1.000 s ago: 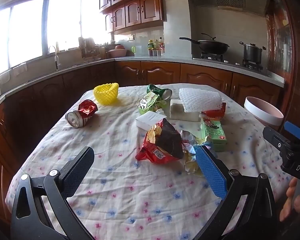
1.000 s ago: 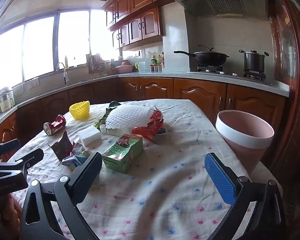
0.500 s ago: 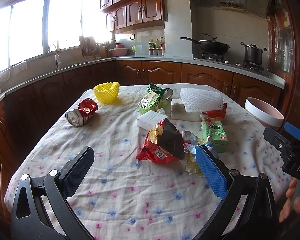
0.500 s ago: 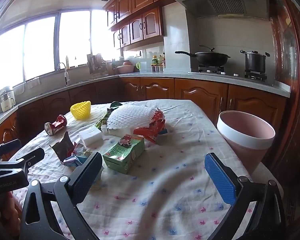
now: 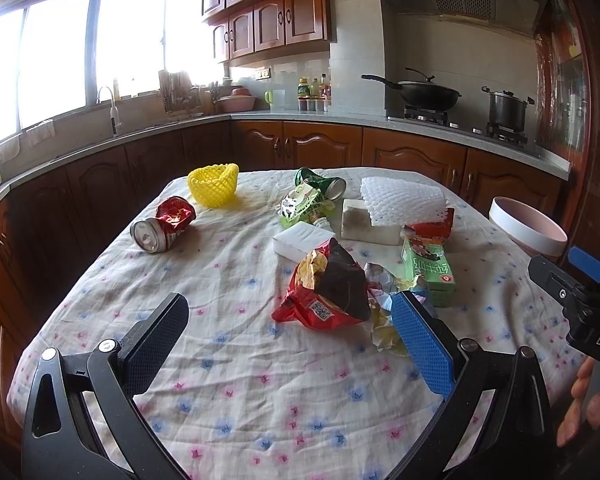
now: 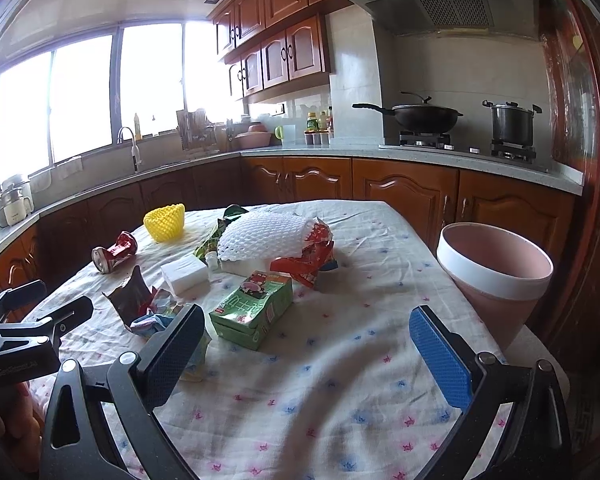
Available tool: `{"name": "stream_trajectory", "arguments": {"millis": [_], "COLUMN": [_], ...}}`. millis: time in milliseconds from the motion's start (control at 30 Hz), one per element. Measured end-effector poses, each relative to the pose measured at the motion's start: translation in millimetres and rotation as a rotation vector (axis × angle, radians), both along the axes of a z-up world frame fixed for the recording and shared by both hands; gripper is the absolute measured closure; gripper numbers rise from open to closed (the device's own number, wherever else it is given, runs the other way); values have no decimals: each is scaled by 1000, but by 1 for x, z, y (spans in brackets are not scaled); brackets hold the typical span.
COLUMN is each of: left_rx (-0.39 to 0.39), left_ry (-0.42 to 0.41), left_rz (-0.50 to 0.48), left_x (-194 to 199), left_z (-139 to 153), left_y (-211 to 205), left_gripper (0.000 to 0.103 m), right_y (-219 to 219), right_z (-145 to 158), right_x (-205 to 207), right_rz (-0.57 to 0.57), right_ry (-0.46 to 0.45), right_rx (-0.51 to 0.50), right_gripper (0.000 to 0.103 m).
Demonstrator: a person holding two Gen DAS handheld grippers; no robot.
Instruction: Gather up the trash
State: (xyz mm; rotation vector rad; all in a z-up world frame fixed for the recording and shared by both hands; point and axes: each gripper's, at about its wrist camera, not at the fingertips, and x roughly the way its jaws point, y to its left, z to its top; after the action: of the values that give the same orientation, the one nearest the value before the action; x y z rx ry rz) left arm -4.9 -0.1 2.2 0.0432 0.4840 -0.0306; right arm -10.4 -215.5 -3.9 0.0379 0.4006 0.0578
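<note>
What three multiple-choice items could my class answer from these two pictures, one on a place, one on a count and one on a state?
1. Where does the pink bin stand?
A. at the table's right edge
B. on the stove
C. under the window

2. How many crushed drink cans lie on the tablecloth?
A. none
B. two
C. five

3. How are the left tongs?
A. shut on the green carton
B. open, holding nothing
C. shut on the yellow foam net

Answers:
1 A: the right wrist view shows the bin beside the table's right edge.
2 B: a red can lies at the left and a green can at the far side.
3 B: the two pads stand wide apart over the cloth, the chip bag lying ahead between them, ungripped.
</note>
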Motion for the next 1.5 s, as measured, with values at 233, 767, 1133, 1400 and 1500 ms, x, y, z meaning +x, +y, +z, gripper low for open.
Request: {"name": "stream_trajectory", "arguments": {"millis": [233, 767, 1133, 1400, 1500], "left_rx": [-3, -5, -10, -43, -77], "left_ry": [-1, -1, 5, 41, 67], "left_rz": [-2, -4, -4, -10, -17], "left_x": [1, 3, 2, 12, 20], "left_z": [0, 0, -1, -3, -2], "left_y": [1, -2, -4, -1, 5], "left_gripper": [0, 0, 0, 0, 0], "right_y": [0, 2, 3, 3, 1], "right_z": [1, 3, 2, 0, 2], "right_x": [0, 0, 1, 7, 12], "right_rz": [2, 11, 11, 26, 37], "right_ry": [-2, -4, 0, 19, 27], "right_rx": [2, 7, 9, 34, 48], "right_gripper": [0, 0, 0, 0, 0]}}
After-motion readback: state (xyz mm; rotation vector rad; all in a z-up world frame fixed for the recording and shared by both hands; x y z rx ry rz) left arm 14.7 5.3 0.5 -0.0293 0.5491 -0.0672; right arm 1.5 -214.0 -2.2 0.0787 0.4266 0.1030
